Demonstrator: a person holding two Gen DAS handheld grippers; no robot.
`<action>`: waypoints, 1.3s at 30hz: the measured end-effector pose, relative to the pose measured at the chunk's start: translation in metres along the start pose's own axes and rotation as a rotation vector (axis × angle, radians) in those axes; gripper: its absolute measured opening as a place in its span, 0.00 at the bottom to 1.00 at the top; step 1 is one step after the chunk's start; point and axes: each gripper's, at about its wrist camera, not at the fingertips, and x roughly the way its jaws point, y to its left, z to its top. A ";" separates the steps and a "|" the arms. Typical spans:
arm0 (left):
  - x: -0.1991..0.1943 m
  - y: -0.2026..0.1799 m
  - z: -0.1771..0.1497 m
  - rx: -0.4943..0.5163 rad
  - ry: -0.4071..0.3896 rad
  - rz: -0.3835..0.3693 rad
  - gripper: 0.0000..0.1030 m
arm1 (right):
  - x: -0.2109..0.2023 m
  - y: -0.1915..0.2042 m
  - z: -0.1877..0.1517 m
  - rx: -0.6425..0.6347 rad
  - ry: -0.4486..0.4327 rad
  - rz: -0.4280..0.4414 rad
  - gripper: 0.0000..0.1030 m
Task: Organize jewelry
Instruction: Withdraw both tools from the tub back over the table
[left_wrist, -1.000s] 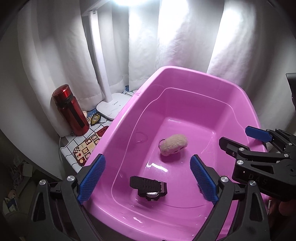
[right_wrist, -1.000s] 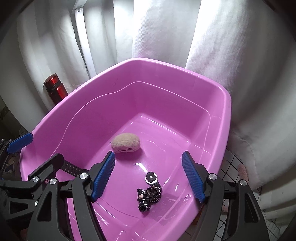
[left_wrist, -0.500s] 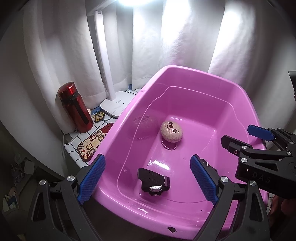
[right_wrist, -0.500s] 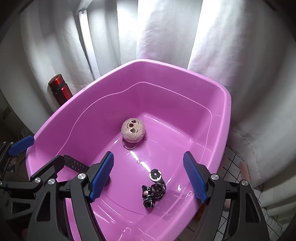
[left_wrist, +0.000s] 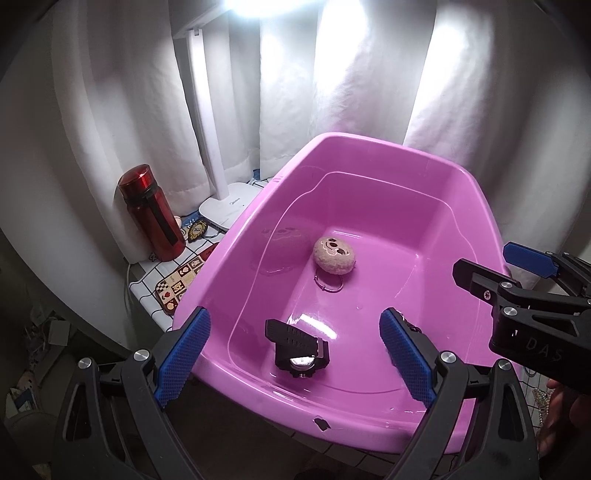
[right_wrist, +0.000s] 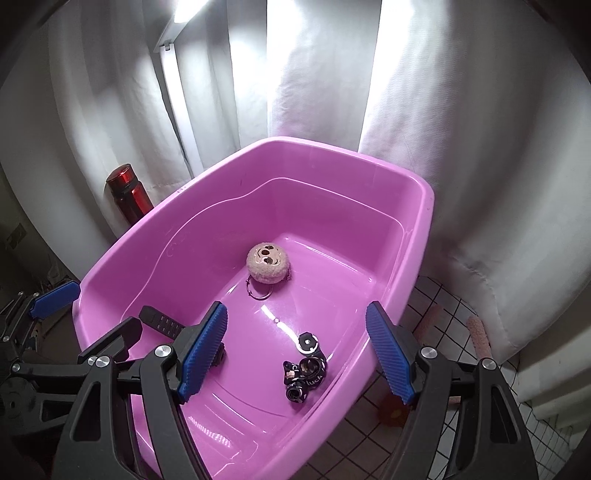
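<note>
A pink plastic tub (right_wrist: 413, 236) sits on a bench covered with a checked cloth (right_wrist: 439, 314). Three small things lie on its glossy floor. Near the middle rests a round, fuzzy beige keychain (right_wrist: 267, 268) with a cartoon face, its thin metal ring (right_wrist: 258, 291) lying flat just in front of it. Toward the near right corner lies a small tangled black charm strap (right_wrist: 304, 373) with white lettering and a round black-and-white disc at its upper end. Toward the near left side lies a black wristwatch (left_wrist: 301, 352), face up, with one strap end tilted upward.

The left hand-held gripper (left_wrist: 293, 363) hovers over the near edge of the tub with its blue-padded fingers spread wide and nothing between them; the watch shows in the gap below, untouched. The right hand-held gripper (right_wrist: 295, 354) hovers beside it, equally released, its fingers apart above the charm strap and touching nothing.

Left of the tub stand a red bottle (left_wrist: 153, 214) with a black strap and the white base of a desk lamp (left_wrist: 229, 206). White curtains (right_wrist: 314, 74) hang behind everything, brightly lit from above.
</note>
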 end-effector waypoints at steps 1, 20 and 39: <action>-0.002 -0.002 -0.001 0.001 -0.003 -0.003 0.88 | -0.003 -0.002 -0.002 0.006 -0.005 -0.002 0.72; -0.038 -0.089 -0.021 0.103 -0.029 -0.143 0.88 | -0.071 -0.109 -0.094 0.250 -0.033 -0.128 0.72; -0.050 -0.220 -0.111 0.202 0.089 -0.331 0.88 | -0.131 -0.229 -0.245 0.425 0.077 -0.331 0.72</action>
